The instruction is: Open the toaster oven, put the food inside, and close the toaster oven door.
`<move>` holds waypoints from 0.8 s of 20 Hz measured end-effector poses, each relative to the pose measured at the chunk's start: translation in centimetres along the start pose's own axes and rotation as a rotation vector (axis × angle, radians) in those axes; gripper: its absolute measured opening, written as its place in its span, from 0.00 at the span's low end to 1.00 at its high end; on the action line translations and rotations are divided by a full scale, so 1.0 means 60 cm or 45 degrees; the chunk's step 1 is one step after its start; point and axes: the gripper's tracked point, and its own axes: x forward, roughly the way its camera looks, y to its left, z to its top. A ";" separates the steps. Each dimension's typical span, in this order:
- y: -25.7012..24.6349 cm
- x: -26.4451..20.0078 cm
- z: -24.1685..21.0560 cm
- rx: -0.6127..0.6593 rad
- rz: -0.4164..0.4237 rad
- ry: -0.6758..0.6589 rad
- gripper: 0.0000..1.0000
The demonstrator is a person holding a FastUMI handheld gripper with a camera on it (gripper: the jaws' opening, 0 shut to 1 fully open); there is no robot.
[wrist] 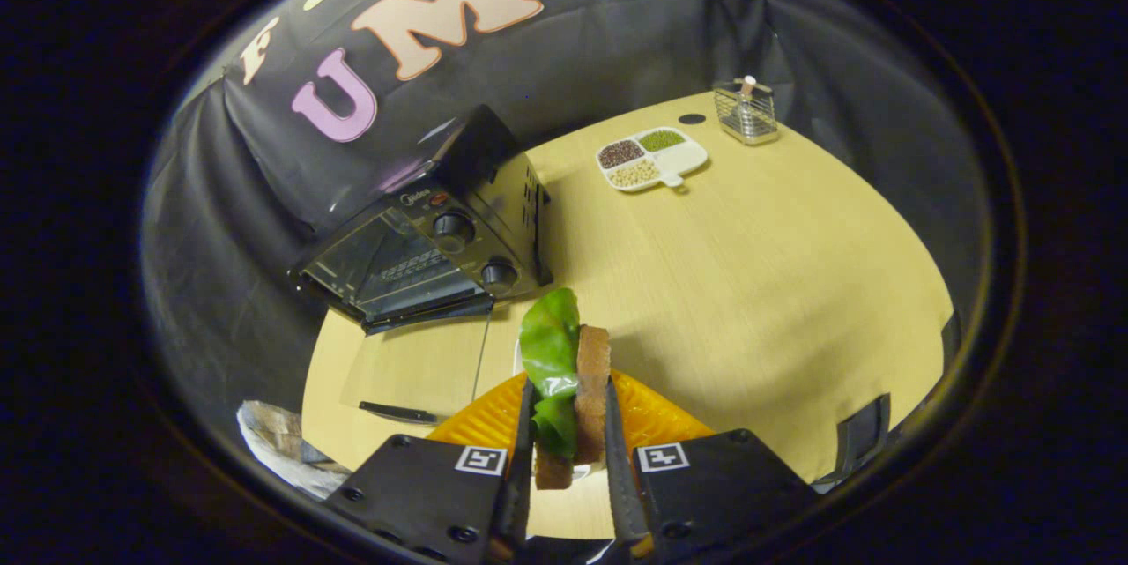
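Gripper (568, 424) fingers clamp a sandwich (573, 389) edgewise, lettuce on one side and brown bread on the other, lifting it above the orange plate (652, 420) so it can travel. Going left to right: the toaster oven (432, 239) sits at the table's far left with its glass door dropped open, ready to receive the food; beyond, a divided dish of beans (652, 158) and a wire basket (745, 111) stand well apart, out of the way.
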 end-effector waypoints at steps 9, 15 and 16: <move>0.126 -0.021 0.068 0.071 0.179 -0.066 0.39; 0.244 0.026 0.047 0.170 0.326 0.029 0.39; 0.260 0.034 0.042 0.177 0.344 0.044 0.39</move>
